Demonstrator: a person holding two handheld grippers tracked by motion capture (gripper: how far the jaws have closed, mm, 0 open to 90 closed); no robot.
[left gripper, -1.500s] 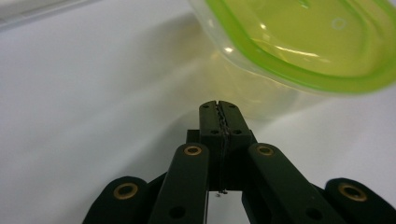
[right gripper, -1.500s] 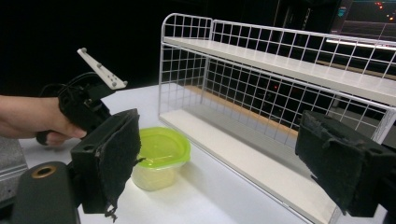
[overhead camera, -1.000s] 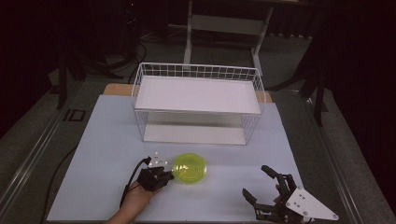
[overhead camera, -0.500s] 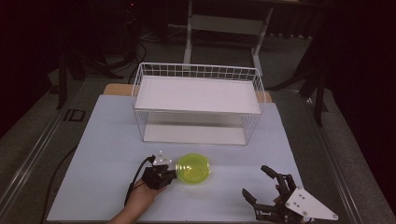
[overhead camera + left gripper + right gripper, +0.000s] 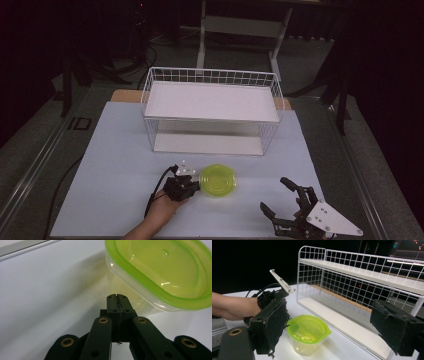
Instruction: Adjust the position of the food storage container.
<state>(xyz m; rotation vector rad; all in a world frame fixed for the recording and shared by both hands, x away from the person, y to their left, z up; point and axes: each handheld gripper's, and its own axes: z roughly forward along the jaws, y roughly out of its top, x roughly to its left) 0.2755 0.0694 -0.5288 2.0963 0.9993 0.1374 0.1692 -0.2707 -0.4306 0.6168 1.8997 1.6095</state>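
A clear plastic container with a lime-green lid (image 5: pixel 217 180) stands upright on the pale surface (image 5: pixel 115 165), near its front edge and just in front of a white wire shelf rack (image 5: pixel 212 112). The left claw (image 5: pixel 192 184) sits just to the container's left, its black jaws clenched together with nothing between them; their tips appear to touch the container's side wall, though the close view leaves this uncertain. A hand (image 5: pixel 162 210) holds this claw from the near edge. Well apart, at the near right, the right claw (image 5: pixel 277 197) rests with its jaws spread wide, released and holding nothing.
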